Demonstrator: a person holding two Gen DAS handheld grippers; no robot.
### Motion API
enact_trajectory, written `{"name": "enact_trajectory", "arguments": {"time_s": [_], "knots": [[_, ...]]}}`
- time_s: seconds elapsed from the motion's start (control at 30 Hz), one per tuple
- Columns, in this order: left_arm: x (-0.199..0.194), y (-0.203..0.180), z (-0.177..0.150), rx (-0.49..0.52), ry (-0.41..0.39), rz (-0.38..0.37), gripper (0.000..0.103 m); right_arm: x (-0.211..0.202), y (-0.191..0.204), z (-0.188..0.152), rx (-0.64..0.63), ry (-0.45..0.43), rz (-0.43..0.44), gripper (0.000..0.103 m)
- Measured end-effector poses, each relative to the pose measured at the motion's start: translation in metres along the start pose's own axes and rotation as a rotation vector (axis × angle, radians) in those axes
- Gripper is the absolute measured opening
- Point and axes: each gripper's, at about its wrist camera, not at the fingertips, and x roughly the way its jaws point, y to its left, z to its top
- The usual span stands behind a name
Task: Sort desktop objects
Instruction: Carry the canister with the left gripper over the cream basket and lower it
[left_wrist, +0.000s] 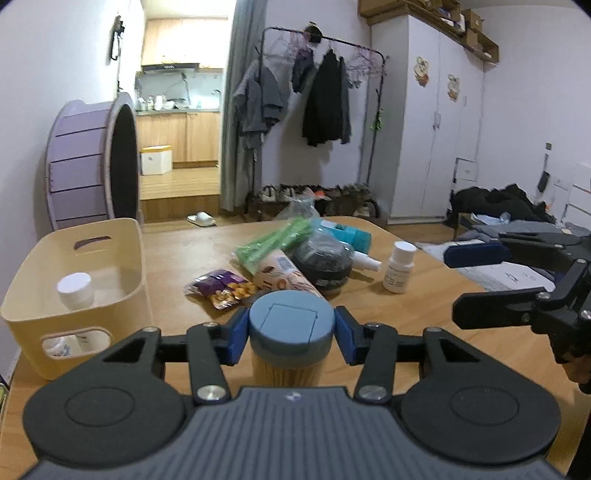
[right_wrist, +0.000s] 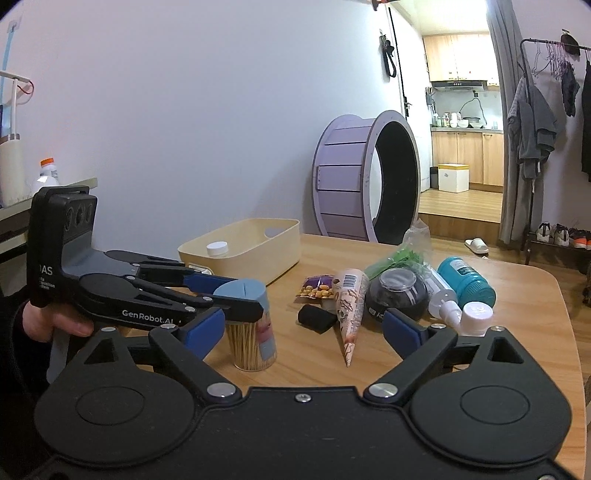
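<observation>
The left gripper (left_wrist: 291, 334) has its blue pads against the lid of the toothpick jar (left_wrist: 286, 354), which stands upright on the wooden table (left_wrist: 424, 314). The right gripper (right_wrist: 303, 328) is wide open with nothing between its fingers (the cream basket (left_wrist: 122, 280) sits just left of the jar).

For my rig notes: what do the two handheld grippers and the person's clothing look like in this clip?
Both grippers are black plastic linkages with blue finger pads and silver pivot screws. The left gripper carries white "GenRobot.AI" lettering and a grey ribbed body; the right gripper has an all-black body. A dark sleeve covers the left wrist.

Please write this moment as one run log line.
left gripper: around toothpick jar | right gripper: open, empty | bin: one bottle
</observation>
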Motion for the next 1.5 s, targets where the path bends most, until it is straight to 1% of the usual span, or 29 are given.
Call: {"name": "enact_trajectory", "arguments": {"time_s": [0.13, 0.2, 0.33, 0.47, 0.53, 0.6, 0.7, 0.8, 0.97, 1.07, 1.3, 1.4, 1.5], "knots": [[-0.017, 0.011, 0.011, -0.029, -0.067, 0.012, 0.048, 0.000, 0.000, 0.001, 0.007, -0.007, 0.005, 0.092], [-0.030, 0.020, 0.022, -0.039, -0.119, 0.030, 0.048, 0.000, -0.001, 0.002, 0.011, -0.012, 0.007, 0.092], [-0.048, 0.049, 0.048, -0.079, -0.202, 0.101, 0.048, 0.003, 0.000, 0.004, 0.021, -0.018, 0.013, 0.092], [-0.053, 0.089, 0.069, -0.133, -0.244, 0.190, 0.048, 0.009, 0.003, 0.004, 0.024, -0.011, 0.023, 0.092], [-0.049, 0.106, 0.073, -0.142, -0.237, 0.235, 0.048, 0.012, 0.006, 0.004, 0.023, -0.007, 0.027, 0.092], [-0.039, 0.123, 0.073, -0.163, -0.209, 0.263, 0.048, 0.014, 0.007, 0.003, 0.031, -0.006, 0.040, 0.092], [-0.019, 0.143, 0.067, -0.193, -0.154, 0.281, 0.048, 0.018, 0.008, 0.003, 0.040, -0.004, 0.043, 0.092], [-0.003, 0.153, 0.060, -0.192, -0.126, 0.309, 0.048, 0.022, 0.008, 0.003, 0.056, -0.005, 0.042, 0.092], [0.013, 0.165, 0.052, -0.197, -0.061, 0.325, 0.048, 0.030, 0.009, 0.006, 0.060, -0.002, 0.040, 0.092], [0.015, 0.165, 0.046, -0.181, -0.018, 0.329, 0.048, 0.032, 0.013, 0.004, 0.045, 0.008, 0.042, 0.092], [0.003, 0.156, 0.036, -0.130, 0.043, 0.345, 0.048, 0.029, 0.018, 0.003, 0.021, 0.016, 0.040, 0.092], [-0.003, 0.150, 0.030, -0.117, 0.078, 0.339, 0.048, 0.026, 0.019, 0.003, 0.018, 0.015, 0.042, 0.093], [-0.013, 0.145, 0.028, -0.116, 0.081, 0.337, 0.048, 0.024, 0.021, 0.003, 0.013, 0.013, 0.045, 0.093]]}}
